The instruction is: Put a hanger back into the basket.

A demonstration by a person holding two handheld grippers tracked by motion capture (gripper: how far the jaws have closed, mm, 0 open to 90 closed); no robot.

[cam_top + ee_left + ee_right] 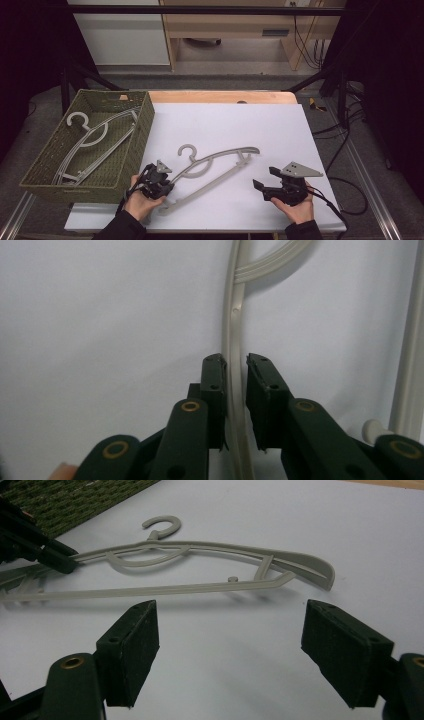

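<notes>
A grey hanger is seen lying on the white table. Its lower-left arm appears to be gripped by the left gripper. The right gripper is held apart, jaws spread. Another hanger is laid in the green basket.

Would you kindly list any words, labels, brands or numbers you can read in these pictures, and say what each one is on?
None can be read. The hanger on the table, the hanger in the basket, the white mat and both claws bear no visible lettering. A small dark plate on the far cabinet is too blurred to read.
</notes>
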